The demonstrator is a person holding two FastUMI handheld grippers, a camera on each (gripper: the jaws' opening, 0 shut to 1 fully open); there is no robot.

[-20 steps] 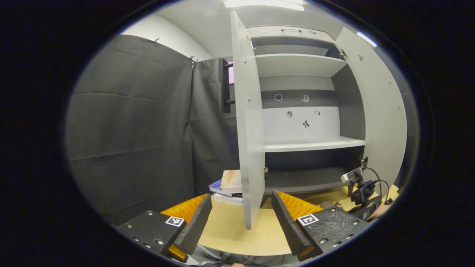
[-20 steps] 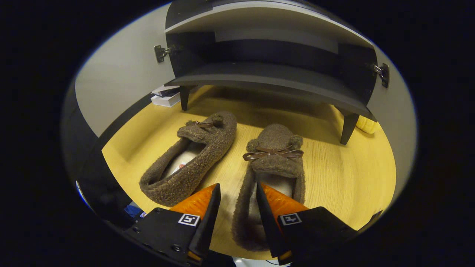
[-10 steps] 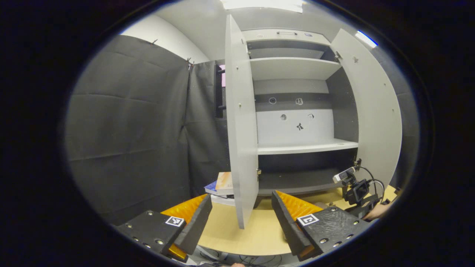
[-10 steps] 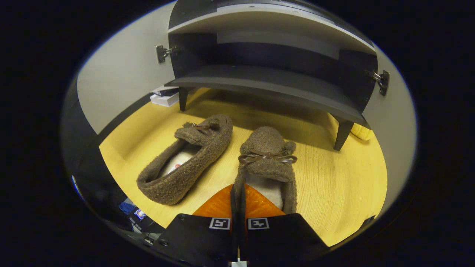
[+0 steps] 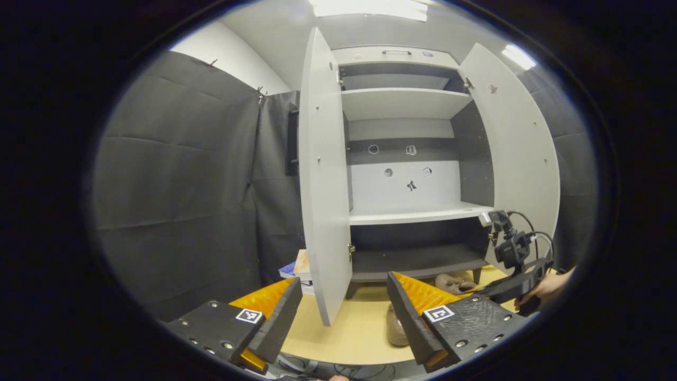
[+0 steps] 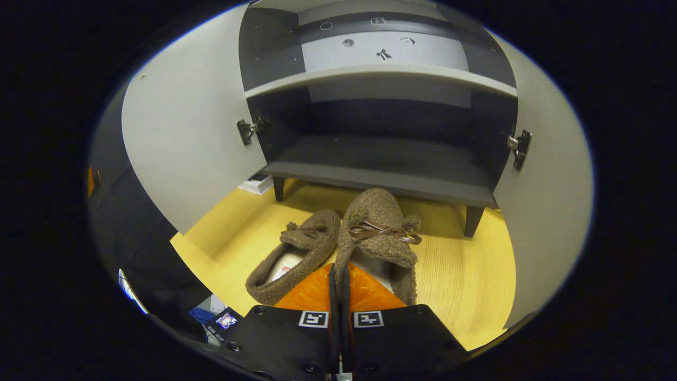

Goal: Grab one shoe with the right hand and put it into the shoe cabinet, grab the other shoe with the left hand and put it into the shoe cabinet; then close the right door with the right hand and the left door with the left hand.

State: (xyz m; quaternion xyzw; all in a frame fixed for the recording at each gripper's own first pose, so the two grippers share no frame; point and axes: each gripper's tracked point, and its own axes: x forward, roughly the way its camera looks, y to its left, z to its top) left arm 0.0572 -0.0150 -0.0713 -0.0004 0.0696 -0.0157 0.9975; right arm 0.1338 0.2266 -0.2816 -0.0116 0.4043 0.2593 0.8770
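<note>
While held back from the shoe cabinet, left gripper fingers spread, gripping nothing; both doors open. Right gripper view: right gripper clamped on held shoe's side wall, before the bottom shelf; other shoe just left, on the floor.

Fuzzy fleece shoes — matt cabinet, smooth wood-grain floor

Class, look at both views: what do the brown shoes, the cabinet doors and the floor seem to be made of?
Shoes: fuzzy fleece-like fabric, nubbly pile, with a smooth, possibly leather bow. Cabinet doors: smooth matt grey board, probably laminate, with metal hinges. Floor: pale yellow wood-look surface with fine grain lines, perhaps laminate.
</note>
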